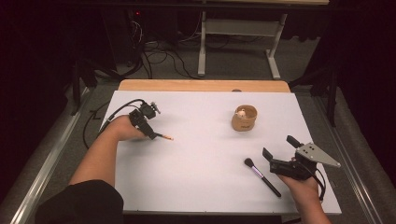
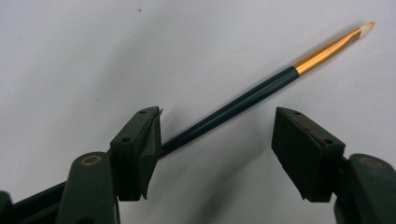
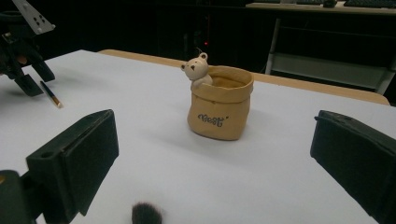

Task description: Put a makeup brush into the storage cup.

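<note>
Stage of work: collection of brushes barely begun. The left gripper rests low on the table at the left, its jaws partly open astride the slim brush; one jaw touches the dark handle, the other stands apart, so no grip is yet made. The right gripper, near right, holds its jaws wide and empty just beside the powder brush. The bear cup, far right of centre, appears to hold no brush.
</note>
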